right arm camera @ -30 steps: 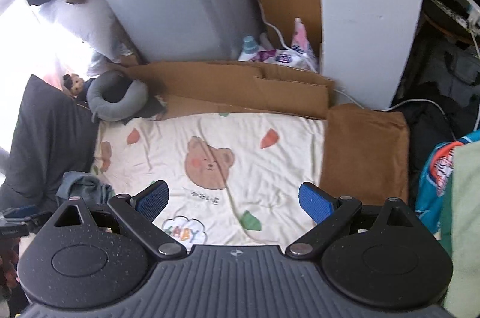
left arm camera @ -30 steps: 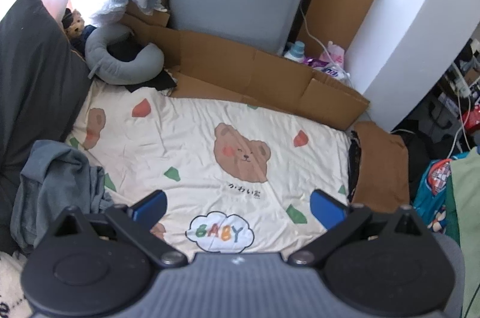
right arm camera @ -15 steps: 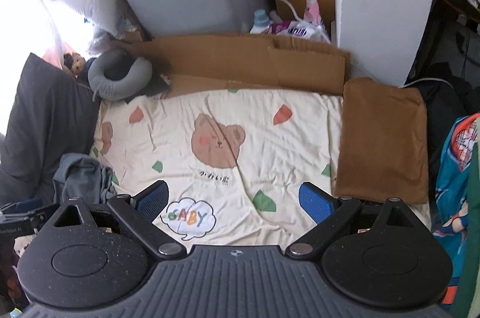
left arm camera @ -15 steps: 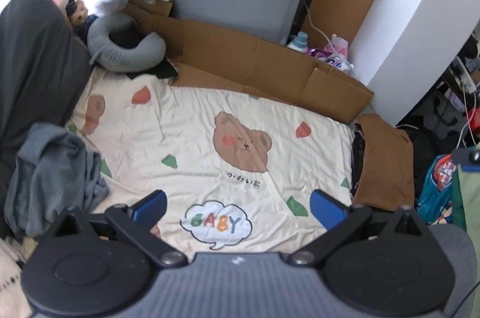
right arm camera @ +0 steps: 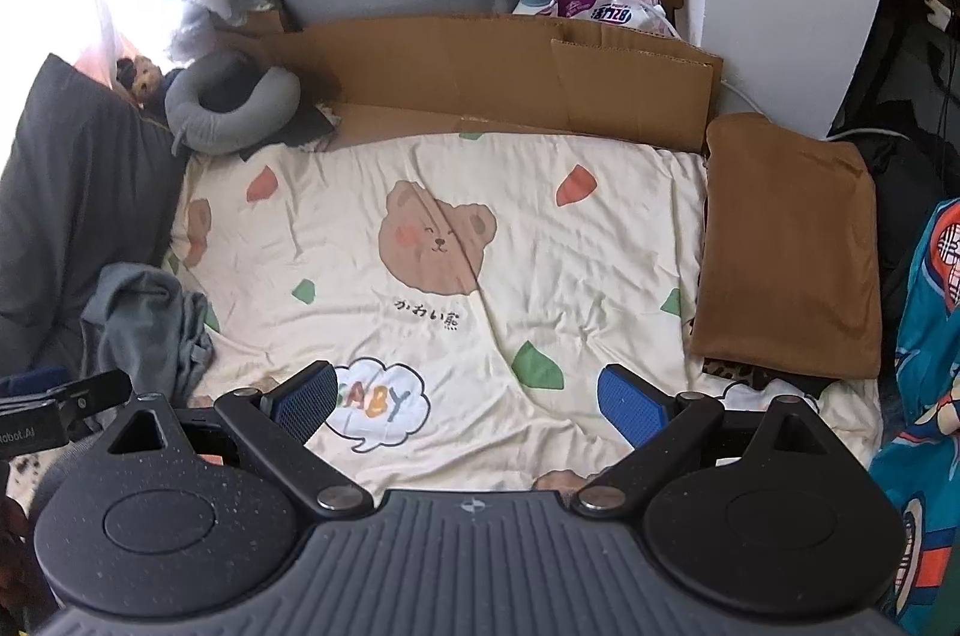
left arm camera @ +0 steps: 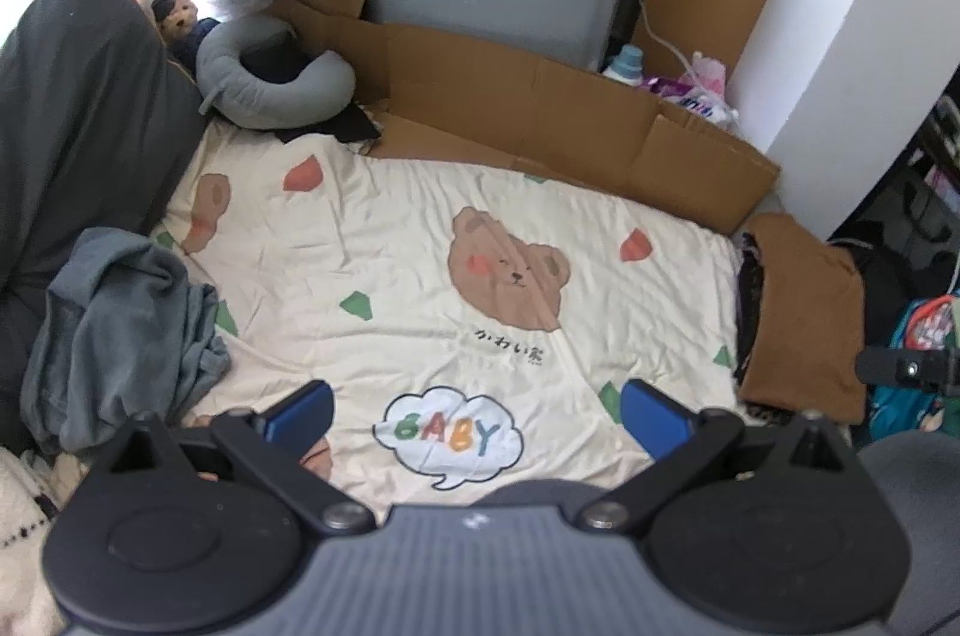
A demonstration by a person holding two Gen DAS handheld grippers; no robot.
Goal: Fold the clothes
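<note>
Hovering over the bear-print blanket (left arm camera: 420,240), the left gripper (left arm camera: 474,417) and right gripper (right arm camera: 468,402) keep their jaws wide and empty, now pulled back slightly higher than a second ago. Crumpled grey clothing (left arm camera: 120,330) lies untouched at the blanket's left edge; a folded brown garment (right arm camera: 792,246) sits right.

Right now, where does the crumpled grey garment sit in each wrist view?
Left wrist: crumpled grey garment at the left edge, beside the dark pillow.
Right wrist: lower left, above the left finger.
Shared landmark: the bear print mid-blanket.
</note>
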